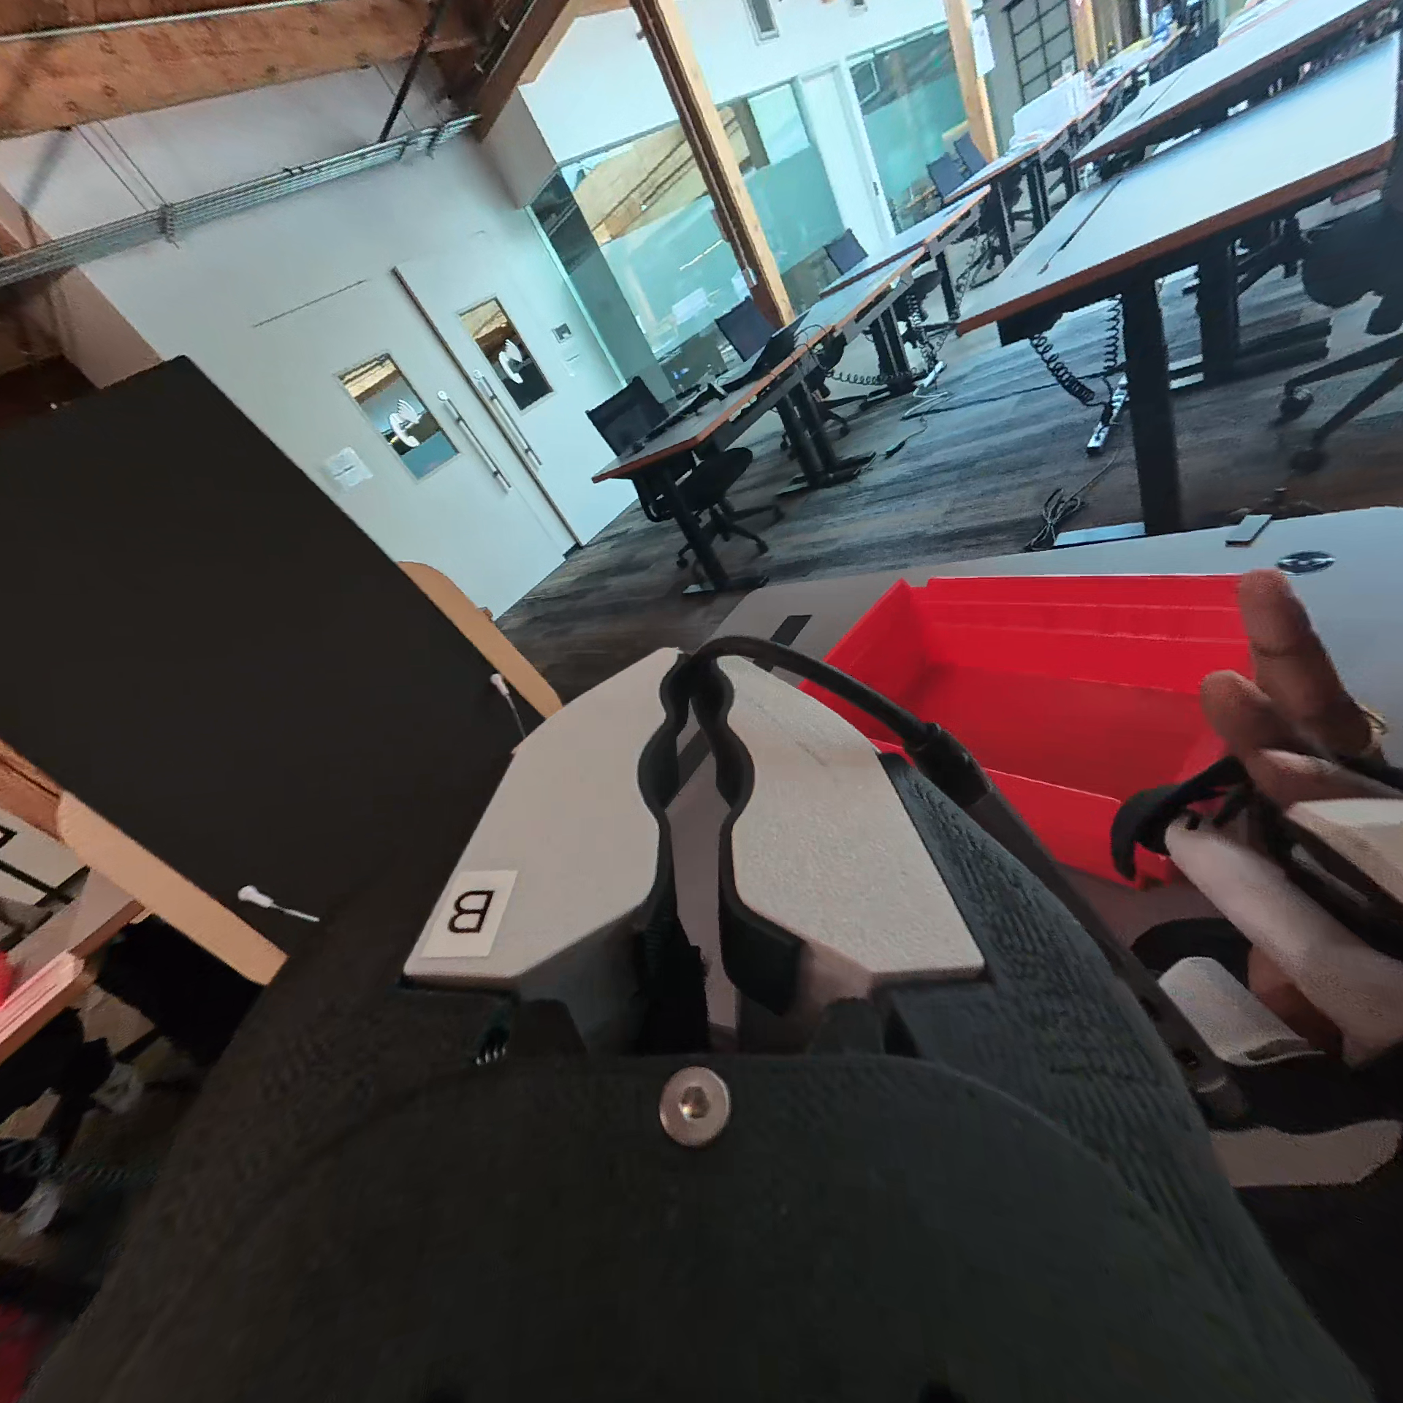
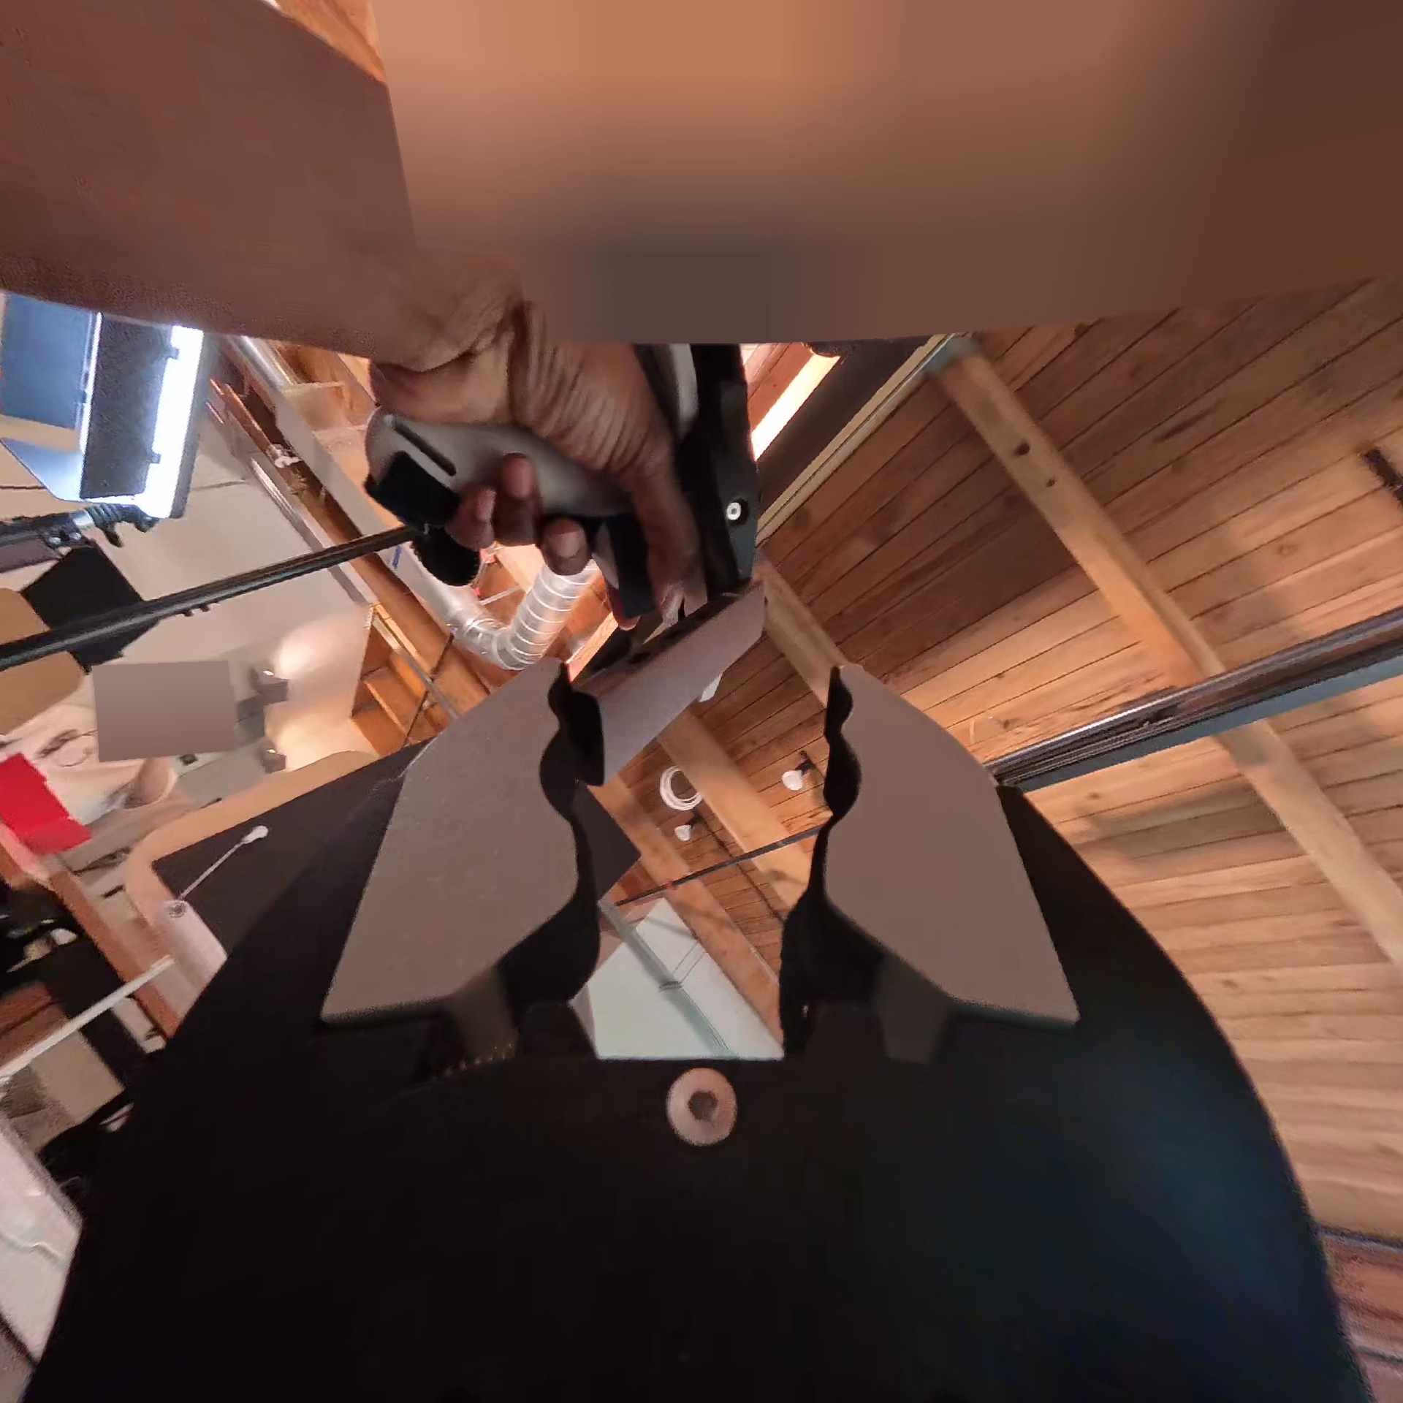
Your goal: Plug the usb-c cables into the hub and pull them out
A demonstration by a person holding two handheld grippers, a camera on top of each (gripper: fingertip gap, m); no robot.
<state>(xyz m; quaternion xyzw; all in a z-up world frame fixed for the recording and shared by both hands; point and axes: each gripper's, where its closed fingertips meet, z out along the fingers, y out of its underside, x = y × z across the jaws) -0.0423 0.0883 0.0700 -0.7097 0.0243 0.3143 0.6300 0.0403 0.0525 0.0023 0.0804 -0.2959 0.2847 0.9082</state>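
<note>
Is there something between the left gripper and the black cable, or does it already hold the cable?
Nothing stands between them. The left gripper is shut on the black cable at its fingertips, and the cable runs off to the right above the red bin. The hub is not in either view, so the way to it cannot be judged.

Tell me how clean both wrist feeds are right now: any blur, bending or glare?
Left wrist view: left gripper and black cable sharp, hand motion-blurred, desk lines bent by the wide lens. Right wrist view: points at the ceiling, fingers dim and backlit, lamp panel glaring.
</note>
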